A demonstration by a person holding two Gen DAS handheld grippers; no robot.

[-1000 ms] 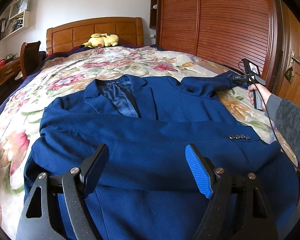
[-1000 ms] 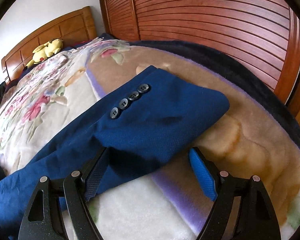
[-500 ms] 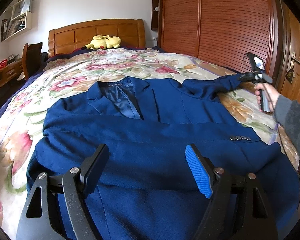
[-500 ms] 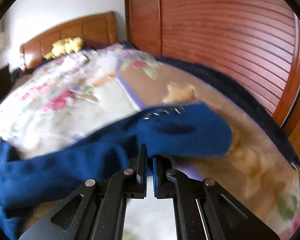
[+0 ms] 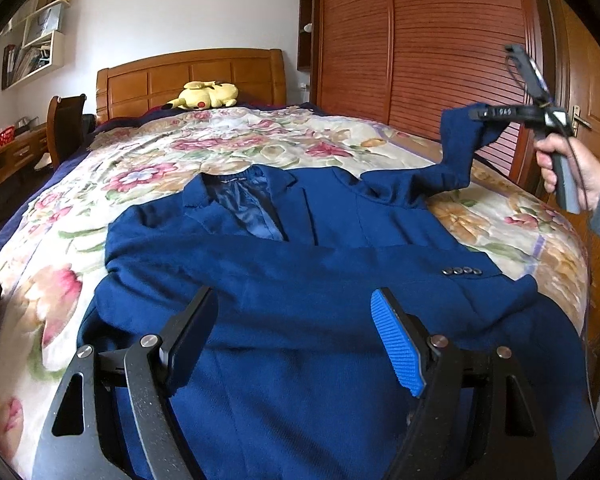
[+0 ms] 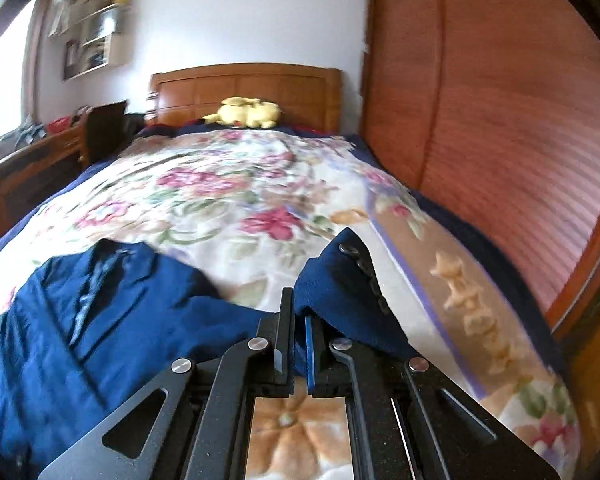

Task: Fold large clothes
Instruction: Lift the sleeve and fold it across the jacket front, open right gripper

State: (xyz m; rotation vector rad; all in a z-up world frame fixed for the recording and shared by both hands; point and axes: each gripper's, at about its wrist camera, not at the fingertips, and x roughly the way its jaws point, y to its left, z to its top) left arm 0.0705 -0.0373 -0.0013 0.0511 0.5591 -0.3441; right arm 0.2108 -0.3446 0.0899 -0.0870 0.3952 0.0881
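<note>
Left wrist view: left gripper (image 5: 292, 340) hovered low over the navy blue wool-like blazer (image 5: 300, 300), jaws spread | right gripper (image 5: 476, 113) raised, pinching the blazer's far sleeve cuff (image 6: 340, 292); marking perhaps "946" | blazer lay face-up on the floral blanket-covered bed (image 5: 148, 168), near sleeve folded across.

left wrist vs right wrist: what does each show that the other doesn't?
Left wrist only: the open left gripper over the navy blue blazer, the folded sleeve's four cuff buttons, and the person's hand holding the right gripper.
Right wrist only: closed fingers pinching the lifted sleeve cuff up close.
Both: floral bedspread, yellow plush toy, wooden headboard.
</note>
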